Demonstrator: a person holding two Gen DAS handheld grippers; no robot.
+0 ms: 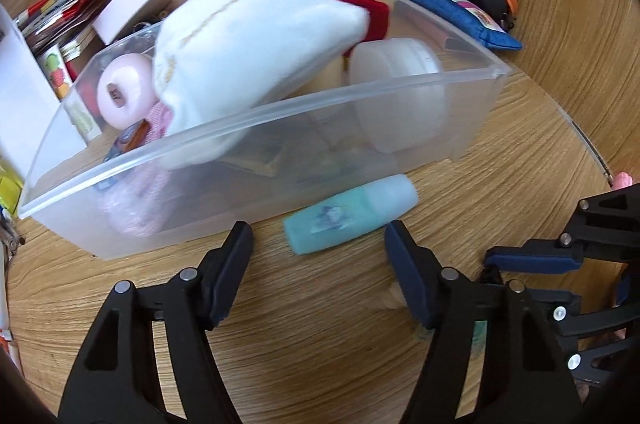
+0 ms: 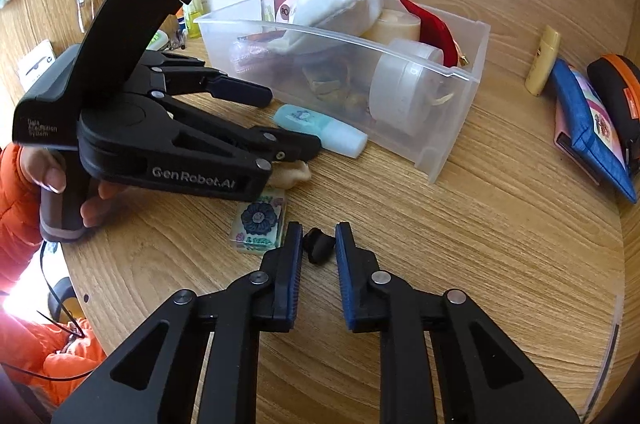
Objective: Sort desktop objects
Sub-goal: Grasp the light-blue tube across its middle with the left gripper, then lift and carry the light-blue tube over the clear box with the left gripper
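A clear plastic bin [image 1: 280, 127] [image 2: 460, 75] on the wooden desk holds a white pouch [image 1: 248, 55] [image 2: 336, 5], a pink round case [image 1: 124, 91], a translucent round tub [image 1: 400, 91] [image 2: 404, 95] and a red item [image 2: 434, 27]. A teal bottle [image 1: 348, 216] [image 2: 320, 127] lies on the desk against the bin's front wall. My left gripper [image 1: 318, 242] [image 2: 294, 125] is open, its fingers either side of the bottle, not touching. My right gripper [image 2: 318, 242] is open around a small black object [image 2: 318, 244] on the desk.
A flower-printed clear block [image 2: 258, 224] and a beige lump [image 2: 294, 173] lie by the left gripper. A blue pouch [image 2: 592, 131], black-orange case [image 2: 616, 91] and yellow tube [image 2: 542, 63] sit right. Books and boxes [image 1: 60, 27] stand behind the bin. The desk edge [image 2: 612, 324] is close at right.
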